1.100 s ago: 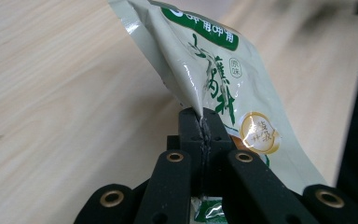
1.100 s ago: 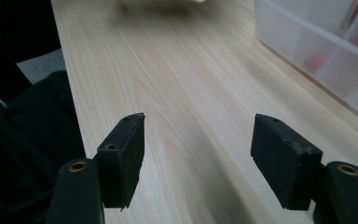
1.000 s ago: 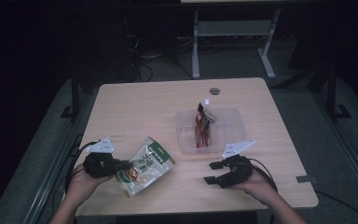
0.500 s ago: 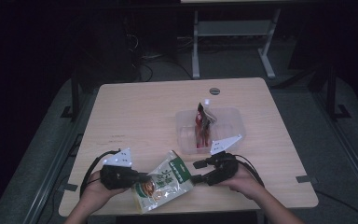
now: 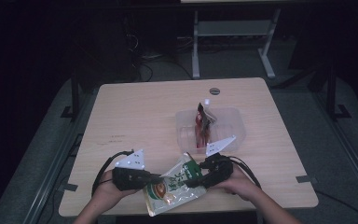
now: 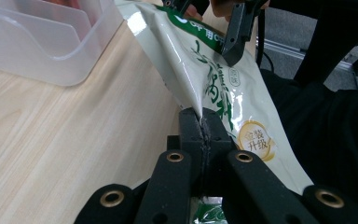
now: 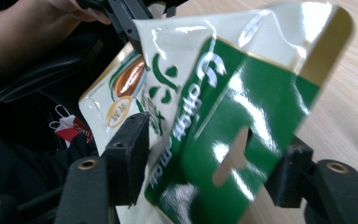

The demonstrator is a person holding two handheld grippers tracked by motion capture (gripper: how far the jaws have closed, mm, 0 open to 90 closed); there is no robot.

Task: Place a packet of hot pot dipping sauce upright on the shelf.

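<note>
The pouch (image 5: 175, 184) has shifted rightward; left tongs (image 5: 154, 178) clamp its edge, right tongs (image 5: 192, 180), just closing, straddle it unpinched.

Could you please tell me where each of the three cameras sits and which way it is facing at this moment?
High view: above the person's side of the table, looking forward and down; both forearms and hands enter from the bottom.
Left gripper view: on the left gripper, looking along its jaws, shut on the snack pouch; the right gripper appears beyond.
Right gripper view: on the right gripper, facing the pouch's green top between its parted jaws, which have just been closing; a hand shows beyond.
All share the pouch.
</note>
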